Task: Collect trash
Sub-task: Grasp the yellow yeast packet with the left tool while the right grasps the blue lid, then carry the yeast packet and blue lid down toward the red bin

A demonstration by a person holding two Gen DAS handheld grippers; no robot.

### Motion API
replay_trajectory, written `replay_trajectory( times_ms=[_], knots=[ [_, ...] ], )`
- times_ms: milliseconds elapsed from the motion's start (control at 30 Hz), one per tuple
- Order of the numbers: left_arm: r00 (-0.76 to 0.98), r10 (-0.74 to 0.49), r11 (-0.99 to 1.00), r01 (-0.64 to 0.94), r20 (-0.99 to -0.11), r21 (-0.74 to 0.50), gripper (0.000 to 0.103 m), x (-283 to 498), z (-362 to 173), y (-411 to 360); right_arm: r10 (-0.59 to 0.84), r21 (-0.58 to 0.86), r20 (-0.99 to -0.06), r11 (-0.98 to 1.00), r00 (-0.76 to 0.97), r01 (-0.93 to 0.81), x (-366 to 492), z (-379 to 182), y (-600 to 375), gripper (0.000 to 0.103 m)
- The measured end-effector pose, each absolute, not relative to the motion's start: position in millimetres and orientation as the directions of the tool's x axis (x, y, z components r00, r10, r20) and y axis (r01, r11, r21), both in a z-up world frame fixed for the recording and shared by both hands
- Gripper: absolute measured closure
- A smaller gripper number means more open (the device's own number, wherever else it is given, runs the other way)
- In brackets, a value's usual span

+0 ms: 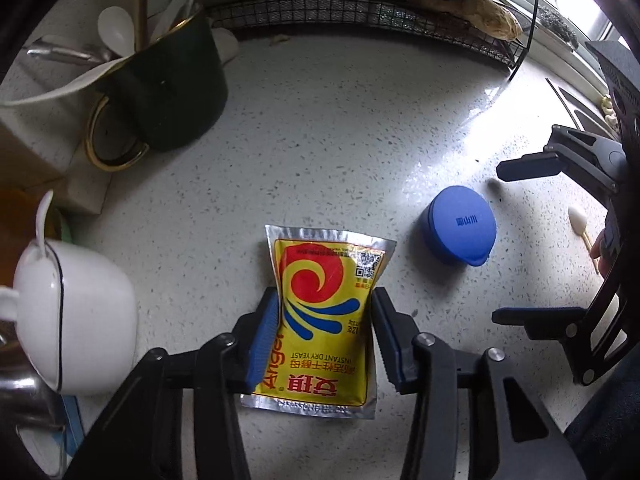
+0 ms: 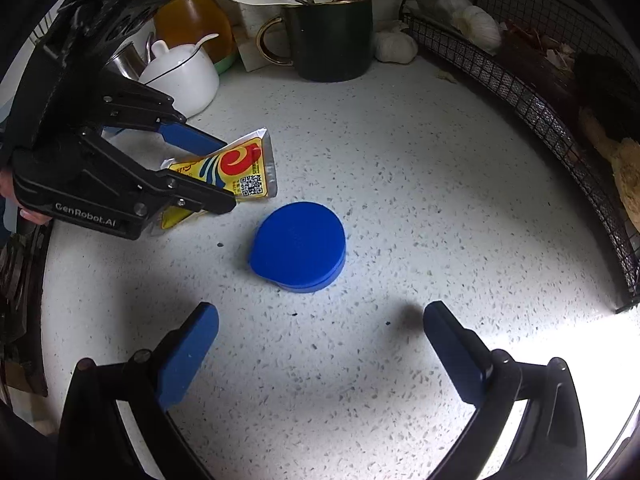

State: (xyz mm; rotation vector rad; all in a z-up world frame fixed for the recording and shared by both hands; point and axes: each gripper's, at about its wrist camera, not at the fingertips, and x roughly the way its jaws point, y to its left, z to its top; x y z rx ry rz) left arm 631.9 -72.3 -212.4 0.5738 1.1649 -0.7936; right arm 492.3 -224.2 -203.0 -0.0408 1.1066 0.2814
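Right now, by item:
Yeast packet [image 1: 320, 316]: yellow foil sachet lying on the speckled countertop [image 1: 340, 140], its crimped far edge toward the rack and its near crimped edge under the tool. From the right wrist view its far end looks lifted and bowed off the surface.
Left gripper [image 1: 325, 334]: jaws pinching the packet across its width, one blue pad on each long side; the foil buckles inward at the waist.
Blue lid [image 2: 298, 252]: round, flat on the counter, well apart from the packet, with a small tab at its edge. Bare counter rings it on all sides.
Right gripper [image 2: 320, 354]: jaws spread wide with nothing between them, fingertips short of the lid's near edge.
Left margin: white lidded pot [image 1: 76, 320] near the packet, with a strip of bare counter between them; behind it stands a dark mug [image 1: 168, 84] holding utensils.
Far margin: black wire rack [image 2: 520, 92] runs along the back and right side; garlic bulb [image 2: 394, 48] at its corner.
Open room: widest stretch of bare counter lies between lid, rack and mug.
Small bits: a few dark crumbs [image 2: 294, 314] near the lid.
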Motion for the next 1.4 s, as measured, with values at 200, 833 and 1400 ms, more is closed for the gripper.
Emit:
replay_trajectory(
  times_ms=[200,833,1400],
  knots=[
    [0.209,-0.212,0.681,0.732,-0.955,0.009,0.062,612.2,-209.4,-50.5,0.231,0.106,-0.866,0.952,0.443,-0.288,511.8,-198.6,-211.6,0.001],
    [0.302,-0.109,0.852,0.519,-0.947,0.067,0.063,565.1,-182.4,-3.4,0.246,0.077,-0.865,0.927,0.438,-0.367,527.6,-202.2,-196.0,0.059],
    [0.404,-0.105,0.887,0.452,-0.909,0.098,0.062,454.9,-144.0,4.1,0.346,0.073,-0.787,0.875,0.511,-0.479,399.8,-131.9,-175.2,0.059]
  ],
)
